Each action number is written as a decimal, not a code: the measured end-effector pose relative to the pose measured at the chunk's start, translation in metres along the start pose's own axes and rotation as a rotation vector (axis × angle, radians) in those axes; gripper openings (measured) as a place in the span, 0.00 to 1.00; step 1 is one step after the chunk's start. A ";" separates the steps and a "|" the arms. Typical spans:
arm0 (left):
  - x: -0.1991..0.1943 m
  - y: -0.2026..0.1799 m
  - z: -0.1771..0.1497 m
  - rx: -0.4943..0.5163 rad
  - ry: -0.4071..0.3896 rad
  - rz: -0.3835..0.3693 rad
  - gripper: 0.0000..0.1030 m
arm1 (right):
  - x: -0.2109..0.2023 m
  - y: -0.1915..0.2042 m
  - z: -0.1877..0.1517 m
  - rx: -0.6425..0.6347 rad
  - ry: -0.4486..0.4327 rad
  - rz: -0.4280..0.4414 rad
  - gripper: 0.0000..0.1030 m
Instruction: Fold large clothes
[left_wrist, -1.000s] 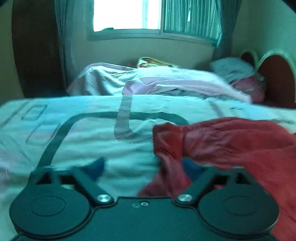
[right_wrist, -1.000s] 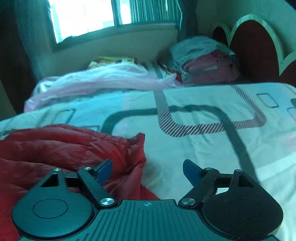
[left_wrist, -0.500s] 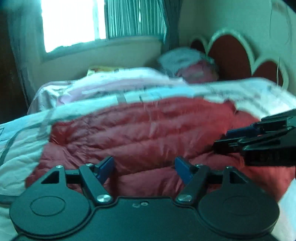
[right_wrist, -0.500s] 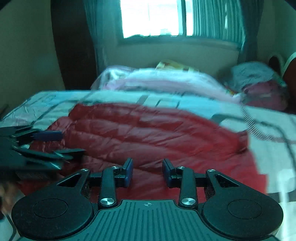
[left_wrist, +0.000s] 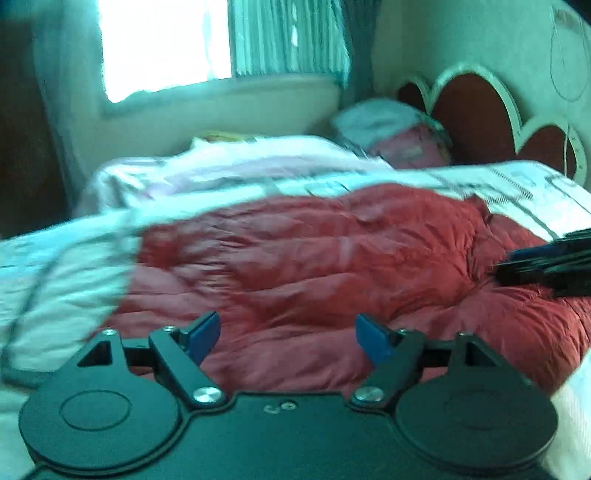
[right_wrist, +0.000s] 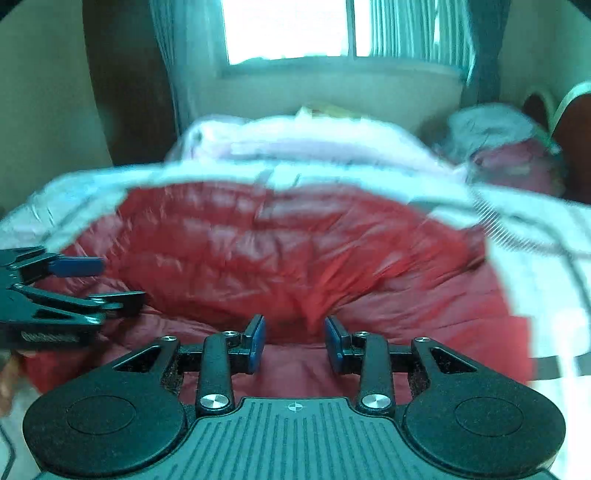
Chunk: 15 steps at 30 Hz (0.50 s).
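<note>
A red quilted jacket (left_wrist: 332, 258) lies spread across the bed, puffy and creased. My left gripper (left_wrist: 288, 328) hovers over its near edge, jaws wide and still opening, with nothing pinched between the blue pads. In the right wrist view that gripper (right_wrist: 107, 282) shows at the jacket's (right_wrist: 277, 251) left end. My right gripper (right_wrist: 294, 332) stands at the jacket's right part, its jaws drawn in to a narrow gap with red fabric bunched between them. Seen from the left wrist, the right gripper (left_wrist: 506, 264) has the cloth puckering at its tips.
The bedspread (left_wrist: 55, 280) is white with grey line patterns. A heap of pink and white bedding (left_wrist: 221, 170) lies behind the jacket, with pillows (left_wrist: 399, 133) by the scalloped headboard (left_wrist: 476, 114). A window (right_wrist: 291, 29) with curtains is on the far wall.
Both grippers swung in toward the jacket's middle, so it now fills each view. The right jaws narrowed from wide to a small gap. The left jaws widened.
</note>
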<state>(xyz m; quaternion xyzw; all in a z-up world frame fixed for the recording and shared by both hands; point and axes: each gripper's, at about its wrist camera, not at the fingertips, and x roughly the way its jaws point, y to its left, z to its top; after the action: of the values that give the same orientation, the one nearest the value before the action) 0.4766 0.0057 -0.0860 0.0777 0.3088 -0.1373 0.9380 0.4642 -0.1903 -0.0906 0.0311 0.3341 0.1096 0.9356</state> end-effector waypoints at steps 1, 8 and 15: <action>-0.009 0.007 -0.006 -0.009 -0.008 0.020 0.76 | -0.012 -0.005 -0.005 0.000 -0.010 0.007 0.34; 0.007 0.023 -0.032 -0.036 0.089 0.108 0.77 | -0.005 -0.022 -0.048 -0.035 0.058 -0.128 0.34; -0.032 0.040 -0.031 -0.160 0.070 0.176 0.99 | -0.049 -0.056 -0.040 0.288 -0.012 -0.109 0.58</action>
<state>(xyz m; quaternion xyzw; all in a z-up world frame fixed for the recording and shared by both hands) 0.4464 0.0578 -0.0892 0.0340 0.3432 -0.0263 0.9383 0.4119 -0.2565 -0.0986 0.1474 0.3420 0.0093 0.9280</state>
